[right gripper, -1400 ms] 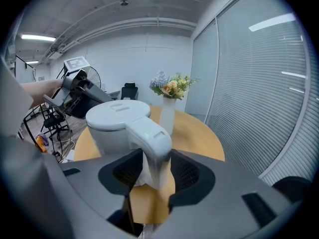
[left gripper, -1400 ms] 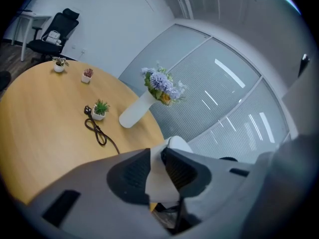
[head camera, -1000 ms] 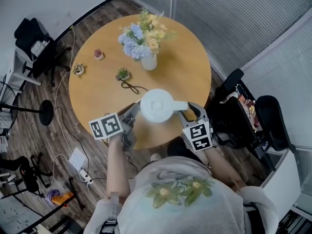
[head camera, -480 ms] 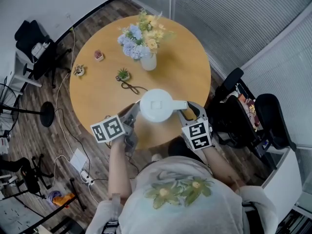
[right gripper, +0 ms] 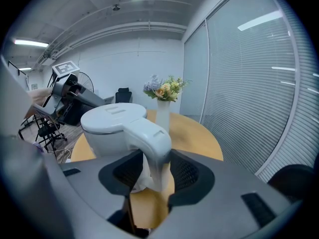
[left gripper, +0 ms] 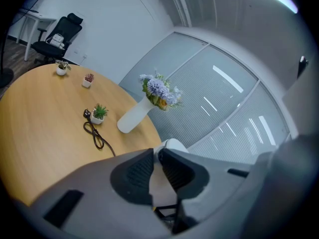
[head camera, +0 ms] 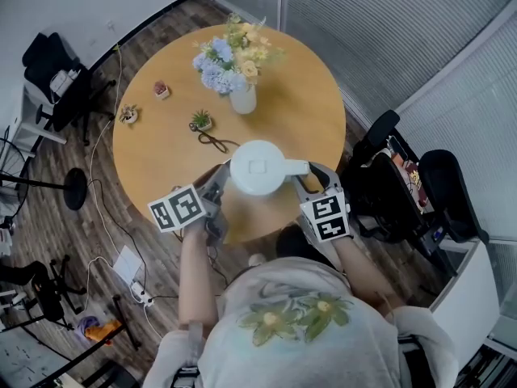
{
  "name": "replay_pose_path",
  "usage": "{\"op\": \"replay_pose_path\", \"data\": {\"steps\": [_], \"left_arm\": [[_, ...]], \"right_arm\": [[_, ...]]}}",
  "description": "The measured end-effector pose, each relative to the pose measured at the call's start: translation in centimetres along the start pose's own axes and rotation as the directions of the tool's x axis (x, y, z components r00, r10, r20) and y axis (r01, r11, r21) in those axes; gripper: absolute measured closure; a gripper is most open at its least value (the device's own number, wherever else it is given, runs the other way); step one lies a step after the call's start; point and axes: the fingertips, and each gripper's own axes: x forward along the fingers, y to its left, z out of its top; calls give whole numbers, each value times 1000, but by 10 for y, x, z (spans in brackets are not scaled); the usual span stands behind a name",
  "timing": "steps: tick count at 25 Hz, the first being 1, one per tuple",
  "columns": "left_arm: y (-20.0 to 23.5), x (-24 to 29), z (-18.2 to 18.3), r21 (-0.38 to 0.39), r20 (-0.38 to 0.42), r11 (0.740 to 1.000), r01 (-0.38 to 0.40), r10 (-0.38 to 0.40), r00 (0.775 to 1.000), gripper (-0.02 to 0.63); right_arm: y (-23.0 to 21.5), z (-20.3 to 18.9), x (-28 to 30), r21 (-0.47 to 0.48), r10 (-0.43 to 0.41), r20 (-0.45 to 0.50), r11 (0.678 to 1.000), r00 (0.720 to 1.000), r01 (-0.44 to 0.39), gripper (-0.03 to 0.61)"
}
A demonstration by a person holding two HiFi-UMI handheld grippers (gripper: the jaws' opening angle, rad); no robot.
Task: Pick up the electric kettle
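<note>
Head view: we've got the electric kettle [head camera: 257, 166] at the table's [head camera: 161, 132] near edge, right between both tongs. Left gripper view: left tongs [left gripper: 156, 154] are nearly closed, pinching its white edge. Right gripper view: right tongs [right gripper: 155, 158] are clamped around its handle [right gripper: 149, 133].

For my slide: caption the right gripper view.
Right gripper clamping the white plastic electric kettle by its handle, at a round wooden table.

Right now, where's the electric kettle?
In the head view the electric kettle is at the round table's near edge, this side of the flower vase, its handle between the right gripper's jaws, the left gripper on its other side.
</note>
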Motion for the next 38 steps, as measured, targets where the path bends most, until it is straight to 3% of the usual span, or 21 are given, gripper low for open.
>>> {"op": "replay_pose_path", "data": {"steps": [10, 19, 38], "left_arm": [[-15, -8, 9, 8, 40, 1000, 30, -30, 999, 555], [-36, -21, 26, 60, 72, 997, 47, -51, 996, 555], [-84, -61, 60, 117, 166, 988, 103, -121, 979, 554]], "right_arm": [[-6, 17, -12, -11, -19, 48, 1000, 999, 20, 396], [-7, 41, -25, -20, -27, 106, 999, 994, 29, 396], [-6, 100, -67, -38, -48, 248, 998, 967, 59, 396]]}}
